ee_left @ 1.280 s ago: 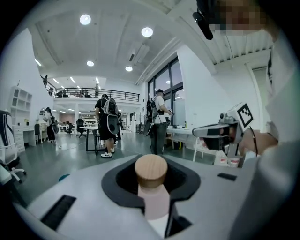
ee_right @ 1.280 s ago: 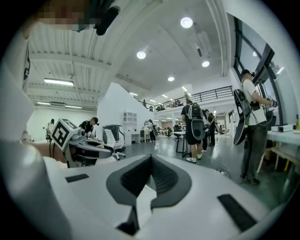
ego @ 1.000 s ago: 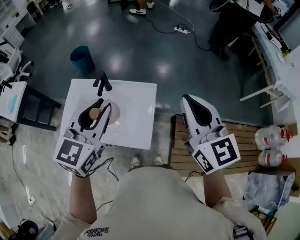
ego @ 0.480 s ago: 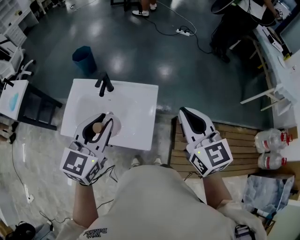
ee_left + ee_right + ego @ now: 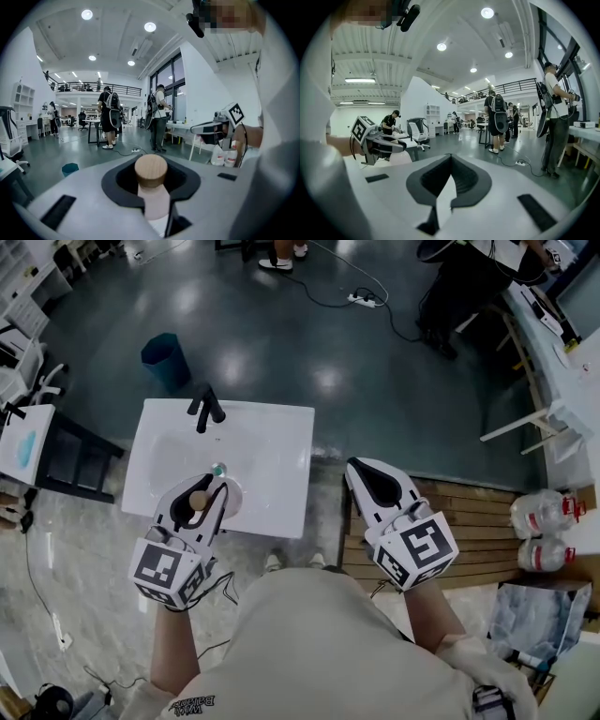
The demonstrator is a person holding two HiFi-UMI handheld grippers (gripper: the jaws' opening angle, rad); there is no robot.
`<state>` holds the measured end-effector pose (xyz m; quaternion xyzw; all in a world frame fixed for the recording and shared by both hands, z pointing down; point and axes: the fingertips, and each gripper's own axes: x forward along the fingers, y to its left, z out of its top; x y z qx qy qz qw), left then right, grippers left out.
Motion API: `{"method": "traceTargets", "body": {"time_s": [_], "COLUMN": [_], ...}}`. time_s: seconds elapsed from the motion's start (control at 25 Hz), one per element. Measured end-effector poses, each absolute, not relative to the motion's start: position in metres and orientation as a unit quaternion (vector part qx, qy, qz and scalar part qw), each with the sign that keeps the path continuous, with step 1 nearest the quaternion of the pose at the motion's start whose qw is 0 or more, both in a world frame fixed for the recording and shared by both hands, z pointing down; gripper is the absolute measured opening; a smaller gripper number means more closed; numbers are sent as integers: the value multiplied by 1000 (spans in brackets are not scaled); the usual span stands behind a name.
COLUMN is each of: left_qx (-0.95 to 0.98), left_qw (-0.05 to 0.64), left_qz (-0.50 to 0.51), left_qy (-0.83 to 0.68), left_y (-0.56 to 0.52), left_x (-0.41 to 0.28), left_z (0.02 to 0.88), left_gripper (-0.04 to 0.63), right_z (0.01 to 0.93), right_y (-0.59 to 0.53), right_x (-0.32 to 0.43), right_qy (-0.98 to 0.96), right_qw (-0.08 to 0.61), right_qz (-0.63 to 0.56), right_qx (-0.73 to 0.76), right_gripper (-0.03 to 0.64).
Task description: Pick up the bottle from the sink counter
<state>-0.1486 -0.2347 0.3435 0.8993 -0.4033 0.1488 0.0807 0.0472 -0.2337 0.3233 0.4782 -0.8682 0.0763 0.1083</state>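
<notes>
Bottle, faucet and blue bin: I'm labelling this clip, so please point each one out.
bottle (image 5: 151, 169), left gripper view, on its round wooden cap.
faucet (image 5: 205, 409), head view, on its black body.
blue bin (image 5: 165, 362), head view, on its outer wall.

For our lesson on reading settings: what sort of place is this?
Probably an open-plan office or lab: the sink stands alone on a grey floor, near desks, an office chair and a railed balcony.
</notes>
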Motion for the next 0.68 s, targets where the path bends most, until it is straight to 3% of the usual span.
{"method": "traceTargets", "body": {"time_s": [0.68], "left_qx": [900], "left_qw": [76], "left_qz": [144], "left_qy": [-405], "left_y": [-233], "left_x": [-151], "left_z": [333], "left_gripper": [95], "right_z": [318], "right_y": [-224], "right_x": [40], "right_qy": [-864], "right_qw": [123], "right_qz": [61], "right_qx": [485], "right_gripper": [-3]}}
